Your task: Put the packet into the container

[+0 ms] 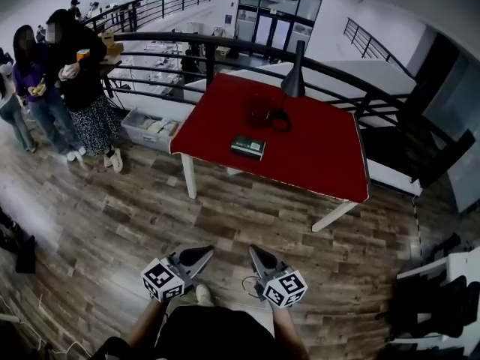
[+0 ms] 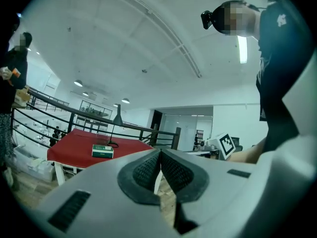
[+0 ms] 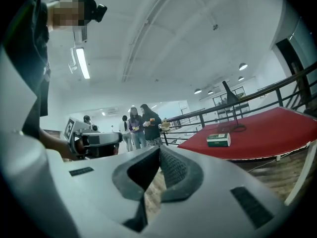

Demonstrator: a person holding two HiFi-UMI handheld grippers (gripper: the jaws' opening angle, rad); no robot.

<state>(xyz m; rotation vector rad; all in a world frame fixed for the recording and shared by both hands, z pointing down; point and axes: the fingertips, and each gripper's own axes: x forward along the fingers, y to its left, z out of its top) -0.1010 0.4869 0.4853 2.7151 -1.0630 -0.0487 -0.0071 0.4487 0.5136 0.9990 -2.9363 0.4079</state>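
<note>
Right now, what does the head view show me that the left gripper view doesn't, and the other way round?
Only the head view: the left gripper's own black-and-white marker cube, seen from above. Only the left gripper view: the black head-mounted camera worn by the person, and that gripper's ribbed black pads pressed together with nothing between them. Both: the red rectangular table, the flat green packet lying on it, and the black cone-shaded lamp.
</note>
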